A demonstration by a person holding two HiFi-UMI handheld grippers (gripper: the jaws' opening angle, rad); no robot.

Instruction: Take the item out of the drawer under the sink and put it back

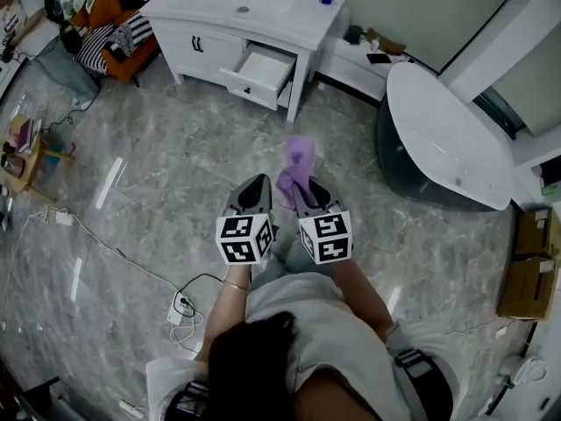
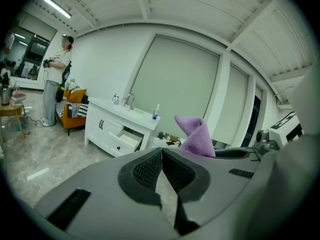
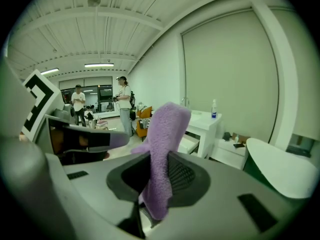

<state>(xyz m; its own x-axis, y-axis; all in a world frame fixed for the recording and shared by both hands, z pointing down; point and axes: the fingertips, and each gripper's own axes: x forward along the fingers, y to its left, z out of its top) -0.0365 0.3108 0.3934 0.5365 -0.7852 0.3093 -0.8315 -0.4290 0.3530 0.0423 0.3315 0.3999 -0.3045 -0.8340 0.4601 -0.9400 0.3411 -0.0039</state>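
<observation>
The cloth [image 1: 299, 159] was out of the drawer [image 1: 261, 68], pinched in the jaws of the right gripper [image 1: 304, 193] with its free end standing up above them. The left gripper [image 2: 161, 153] had its jaws closed on nothing. Both were held side by side before the person, tilted slightly down, over open floor [image 1: 175, 165] well apart from the sink [image 1: 245, 7]. The drawer stood open. The return probably remained, calling for an approach and a reach over the drawer's front.
</observation>
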